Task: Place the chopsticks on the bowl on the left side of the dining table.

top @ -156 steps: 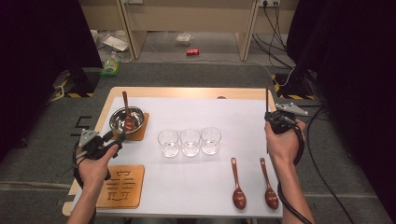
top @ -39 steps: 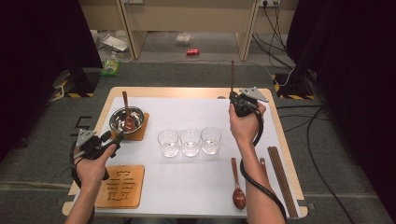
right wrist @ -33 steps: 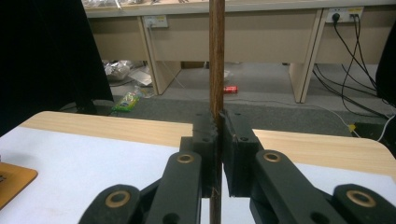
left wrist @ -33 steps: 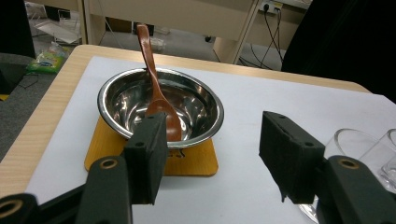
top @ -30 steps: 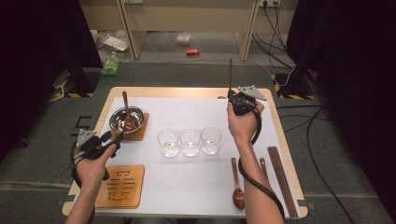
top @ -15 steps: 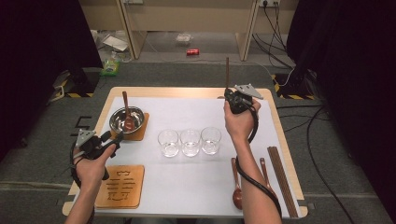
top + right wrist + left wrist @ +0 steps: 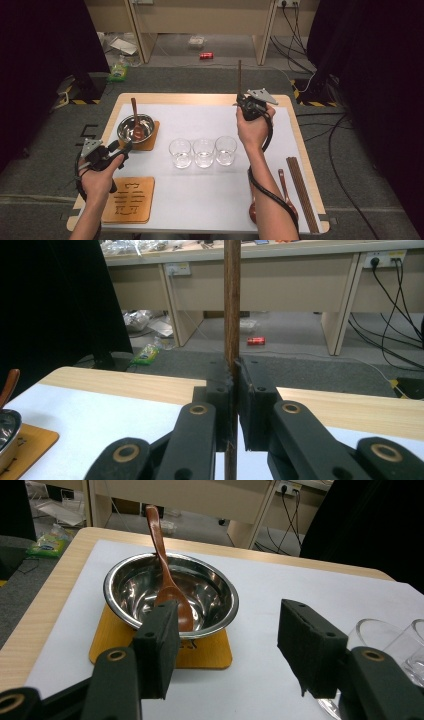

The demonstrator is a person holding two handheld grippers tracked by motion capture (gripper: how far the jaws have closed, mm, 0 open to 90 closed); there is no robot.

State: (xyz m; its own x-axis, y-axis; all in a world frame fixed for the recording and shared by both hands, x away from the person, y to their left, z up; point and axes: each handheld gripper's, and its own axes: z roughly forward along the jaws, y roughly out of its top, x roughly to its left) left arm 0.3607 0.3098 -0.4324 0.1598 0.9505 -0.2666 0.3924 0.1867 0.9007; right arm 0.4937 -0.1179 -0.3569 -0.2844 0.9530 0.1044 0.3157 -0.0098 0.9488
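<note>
Right gripper (image 7: 240, 102) clamped on an upright chopstick (image 7: 239, 75) above the table's far edge

Steel bowl (image 7: 135, 128) on its coaster holds a brown spoon (image 7: 135, 120); three glasses (image 7: 203, 151) stand empty mid-table; left gripper (image 7: 227, 645) gapes just short of the bowl, gripping nothing; more chopsticks (image 7: 300, 190) and spoons lie at the right edge.

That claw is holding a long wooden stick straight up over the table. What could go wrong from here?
The right claw pinches the thin brown wooden stick at a single spot, so it might pivot or slip out. Swung downward, the stick could knock the three clear drinking glasses standing close together. The open left claw hangs near the shiny steel bowl holding a brown spoon; a nudge could tip it.
</note>
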